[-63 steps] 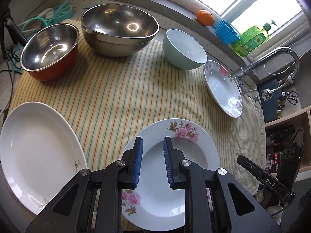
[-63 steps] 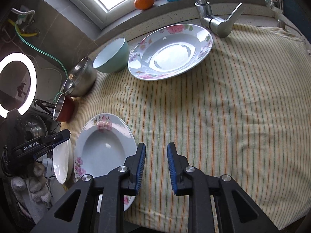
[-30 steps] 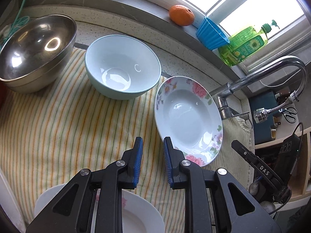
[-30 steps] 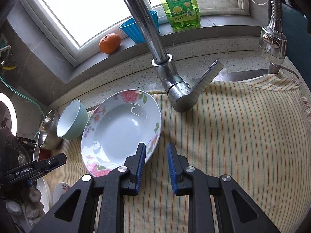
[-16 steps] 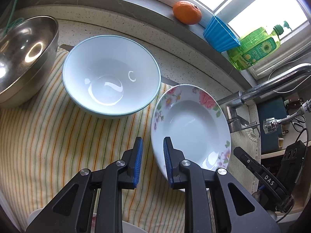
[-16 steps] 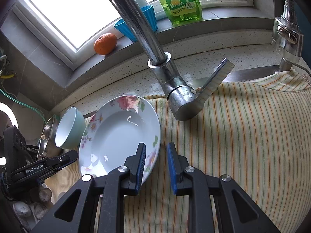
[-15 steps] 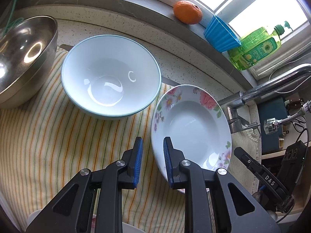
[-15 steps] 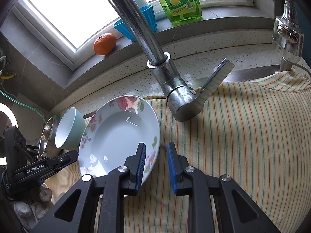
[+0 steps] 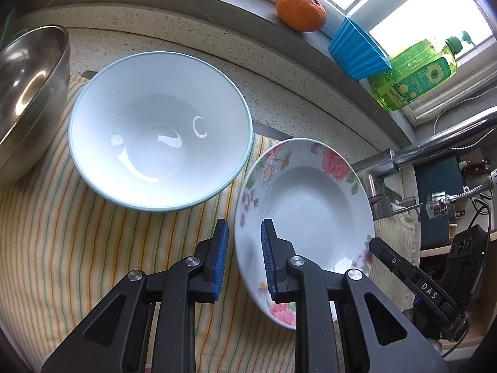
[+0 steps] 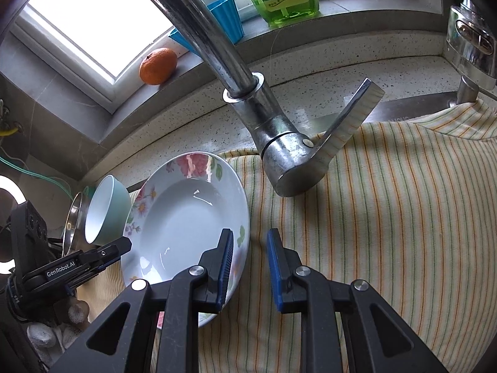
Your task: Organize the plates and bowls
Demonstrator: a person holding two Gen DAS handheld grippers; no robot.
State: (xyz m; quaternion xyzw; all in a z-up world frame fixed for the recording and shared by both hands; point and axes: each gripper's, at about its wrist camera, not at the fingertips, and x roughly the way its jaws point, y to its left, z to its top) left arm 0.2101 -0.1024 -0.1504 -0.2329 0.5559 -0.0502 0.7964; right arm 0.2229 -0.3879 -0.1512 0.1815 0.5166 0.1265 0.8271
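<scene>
Plate [image 9: 307,199] with pink flowers lies on the striped cloth [image 9: 77,248] at the bench's back edge, between the pale bowl [image 9: 160,130] and the faucet [image 10: 270,136]. Left tool [image 9: 244,256] straddles its left rim, part open and gripping nothing. Right tool [image 10: 250,264], likewise part open and empty, straddles its right rim.

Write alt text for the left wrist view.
The open left tool straddles the near rim of a flowered plate on a striped cloth. A pale blue bowl sits beside it, and an orange rests on the windowsill.
</scene>
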